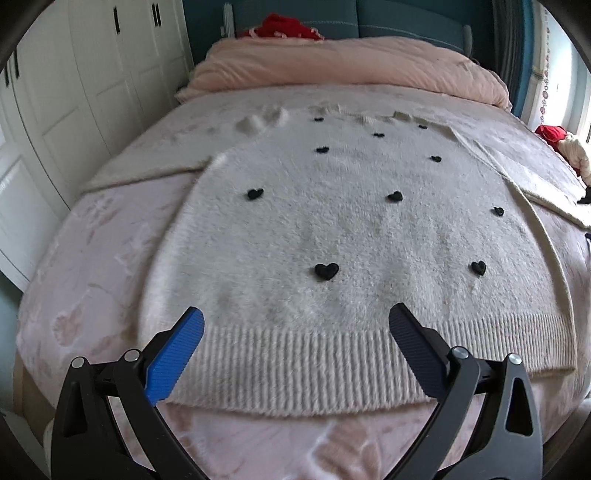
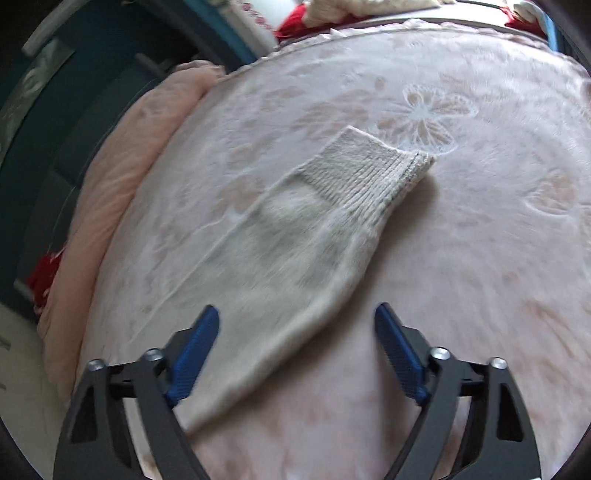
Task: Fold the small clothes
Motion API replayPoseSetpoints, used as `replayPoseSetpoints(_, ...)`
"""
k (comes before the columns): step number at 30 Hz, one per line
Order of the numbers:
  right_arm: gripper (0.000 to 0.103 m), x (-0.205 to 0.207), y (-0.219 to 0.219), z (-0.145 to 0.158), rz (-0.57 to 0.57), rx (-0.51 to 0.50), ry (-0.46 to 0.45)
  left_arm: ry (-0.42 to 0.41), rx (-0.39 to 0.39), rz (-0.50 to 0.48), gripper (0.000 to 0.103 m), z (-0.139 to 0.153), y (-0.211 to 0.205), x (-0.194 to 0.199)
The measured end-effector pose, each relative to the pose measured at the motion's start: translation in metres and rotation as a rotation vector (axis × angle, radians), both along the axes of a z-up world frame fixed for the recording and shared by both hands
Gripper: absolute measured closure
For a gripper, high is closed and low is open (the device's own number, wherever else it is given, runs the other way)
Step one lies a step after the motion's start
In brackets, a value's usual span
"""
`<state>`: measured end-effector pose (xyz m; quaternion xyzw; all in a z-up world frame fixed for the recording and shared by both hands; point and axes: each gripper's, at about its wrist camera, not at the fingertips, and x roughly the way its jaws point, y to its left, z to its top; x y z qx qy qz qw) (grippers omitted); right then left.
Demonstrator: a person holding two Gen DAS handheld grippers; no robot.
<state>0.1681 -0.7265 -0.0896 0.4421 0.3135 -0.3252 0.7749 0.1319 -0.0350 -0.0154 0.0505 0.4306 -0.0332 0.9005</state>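
We see the cream sweater (image 1: 332, 229) spread flat on the bed (image 1: 74, 266), its front dotted with small black hearts (image 1: 326, 270) and its ribbed hem (image 1: 295, 358) nearest us at 6 o'clock in the left wrist view. One sleeve (image 1: 147, 168) reaches out toward 9 o'clock, the other toward 3 o'clock. Our left tool (image 1: 295, 321) hovers over the hem with its blue pads wide apart, gripping nothing

In the right wrist view, the sleeve (image 2: 295, 240) lies on the pink floral bedspread (image 2: 480, 240), running from 7 o'clock up to its ribbed cuff (image 2: 369, 173) at about 1 o'clock. Our right tool (image 2: 297, 314) stands open, its jaws apart on either side of the sleeve; we cannot see the pads pressing the knit

Beyond the sweater, a folded pink quilt (image 1: 351, 62) lies across the head of the bed at 12 o'clock, with something red (image 1: 284, 27) behind it. White wardrobe doors (image 1: 81, 74) stand at 10 o'clock
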Motion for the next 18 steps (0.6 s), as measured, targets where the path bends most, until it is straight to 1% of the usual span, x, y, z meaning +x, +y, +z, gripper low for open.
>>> replayPoseSetpoints(1,0.046,0.003,0.000,0.000,-0.002,-0.012,-0.009,0.009,0.000,0.000,0.005,-0.003,-0.001,0.003)
replayPoseSetpoints(2,0.083,0.009,-0.002,-0.001,0.008,-0.001,-0.029,0.016,0.003,0.001,0.005,-0.005,-0.001,0.006)
replayPoseSetpoints(3,0.093,0.013,-0.003,-0.001,0.017,0.025,-0.053,0.021,0.003,-0.002,0.005,-0.007,-0.001,0.010)
replayPoseSetpoints(4,0.092,0.014,-0.002,0.004,0.012,0.033,-0.091,0.023,0.003,-0.003,0.005,-0.009,0.000,0.012)
replayPoseSetpoints(5,0.092,0.017,0.005,0.018,0.009,0.014,-0.157,0.021,0.002,-0.002,0.005,-0.009,0.001,0.015)
replayPoseSetpoints(6,0.092,0.023,0.014,0.035,0.036,-0.013,-0.218,0.016,-0.002,0.000,0.005,-0.008,0.002,0.017)
replayPoseSetpoints(7,0.092,0.035,0.029,0.059,0.088,-0.056,-0.272,0.015,-0.010,0.004,0.005,-0.008,0.004,0.019)
replayPoseSetpoints(8,0.092,0.043,0.040,0.074,0.129,-0.084,-0.302,0.016,-0.023,0.009,0.005,-0.007,0.007,0.022)
replayPoseSetpoints(9,0.092,0.059,0.064,0.101,0.216,-0.124,-0.357,0.015,-0.043,0.018,0.005,-0.005,0.012,0.025)
replayPoseSetpoints(11,0.092,0.087,0.116,0.146,0.376,-0.185,-0.435,0.011,-0.089,0.038,0.005,0.000,0.021,0.031)
replayPoseSetpoints(12,0.092,0.103,0.156,0.169,0.488,-0.217,-0.480,0.011,-0.112,0.048,0.005,0.003,0.026,0.034)
replayPoseSetpoints(13,0.092,0.118,0.192,0.185,0.585,-0.237,-0.510,0.010,-0.135,0.057,0.005,0.006,0.030,0.038)
replayPoseSetpoints(14,0.091,0.132,0.228,0.196,0.682,-0.249,-0.526,0.007,-0.153,0.065,0.005,0.009,0.034,0.041)
replayPoseSetpoints(15,0.088,0.150,0.273,0.199,0.796,-0.241,-0.531,-0.005,-0.173,0.077,0.005,0.013,0.039,0.045)
replayPoseSetpoints(16,0.087,0.164,0.303,0.196,0.870,-0.226,-0.525,-0.019,-0.188,0.088,0.005,0.018,0.044,0.050)
replayPoseSetpoints(17,0.083,0.175,0.334,0.187,0.933,-0.210,-0.506,-0.025,-0.199,0.094,0.005,0.021,0.047,0.054)
replayPoseSetpoints(18,0.080,0.189,0.371,0.171,1.006,-0.182,-0.467,-0.030,-0.222,0.097,0.005,0.025,0.050,0.061)
